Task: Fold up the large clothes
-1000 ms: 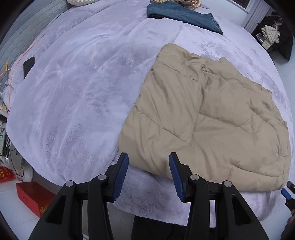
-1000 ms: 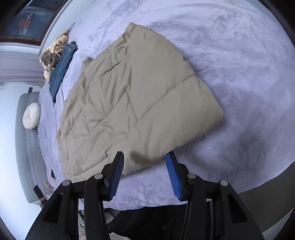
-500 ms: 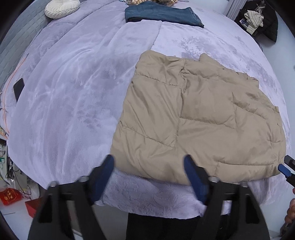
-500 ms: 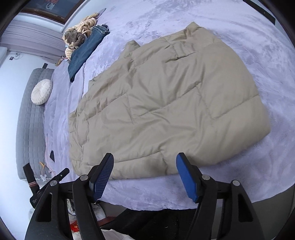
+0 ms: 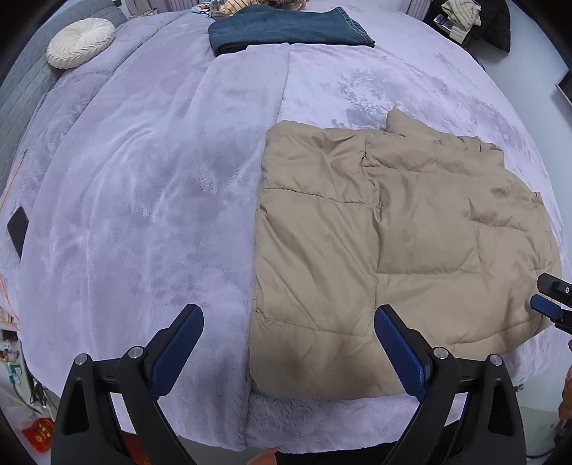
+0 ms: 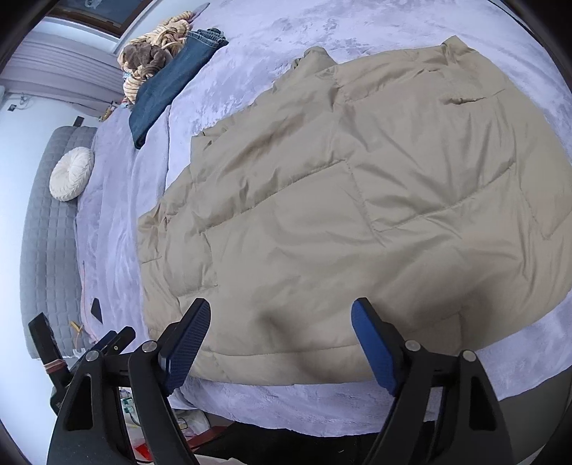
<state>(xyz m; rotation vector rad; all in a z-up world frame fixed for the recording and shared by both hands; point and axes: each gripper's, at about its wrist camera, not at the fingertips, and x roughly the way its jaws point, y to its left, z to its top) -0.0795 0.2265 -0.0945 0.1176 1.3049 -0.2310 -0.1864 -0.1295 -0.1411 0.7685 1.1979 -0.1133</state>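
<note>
Left gripper [image 5: 289, 352] spread wide above the near hem of the tan quilted jacket [image 5: 389, 257]; right gripper [image 6: 280, 343] likewise spread, empty. Puffy, soft, probably slippery and light. Best pinched at both near hem corners, straight ahead of each gripper.

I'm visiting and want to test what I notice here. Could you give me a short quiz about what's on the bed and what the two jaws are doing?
1. True or false: the left gripper is clamped on the tan quilted jacket.
2. Which lies farthest up the lavender bedspread? A) folded jeans B) the tan quilted jacket C) the black phone
3. Fill in: the round cream cushion rests against the grey ____.

Key
1. False. Its jaws stand wide open near the jacket's near edge, as do those of the right gripper.
2. A
3. headboard
</note>
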